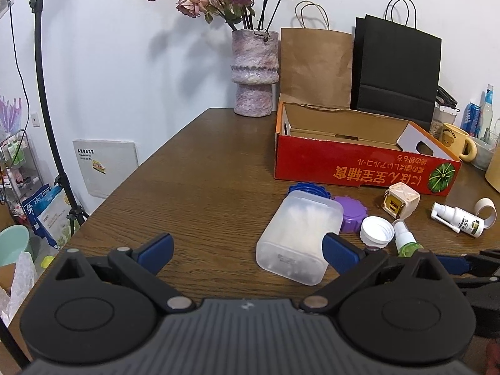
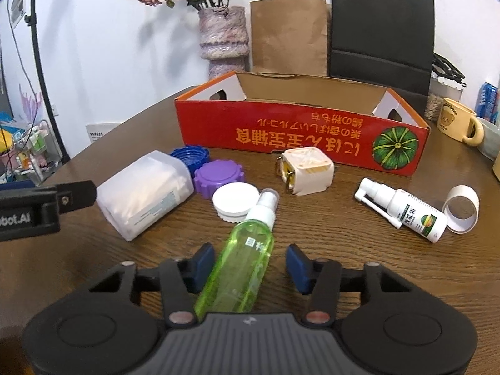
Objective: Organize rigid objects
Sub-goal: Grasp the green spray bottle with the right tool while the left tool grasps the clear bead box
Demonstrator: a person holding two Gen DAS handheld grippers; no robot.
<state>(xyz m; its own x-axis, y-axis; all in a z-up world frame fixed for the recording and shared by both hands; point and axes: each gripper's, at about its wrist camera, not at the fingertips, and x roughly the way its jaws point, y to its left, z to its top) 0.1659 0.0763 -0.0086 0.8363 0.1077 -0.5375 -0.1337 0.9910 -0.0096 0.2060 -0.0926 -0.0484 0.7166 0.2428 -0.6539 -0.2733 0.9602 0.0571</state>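
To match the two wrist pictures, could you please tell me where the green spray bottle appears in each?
Left wrist: green spray bottle low right, just beyond the right finger, partly hidden.
Right wrist: green spray bottle bottom centre, lying between the gripper's fingers.
Shared landmark: white cap beside its nozzle.

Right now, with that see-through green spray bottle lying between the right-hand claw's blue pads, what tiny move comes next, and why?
Probably close the right gripper fully onto the see-through green spray bottle: the bottle lies between its blue pads, and a gap still shows on one side. The red cardboard box behind stands open.
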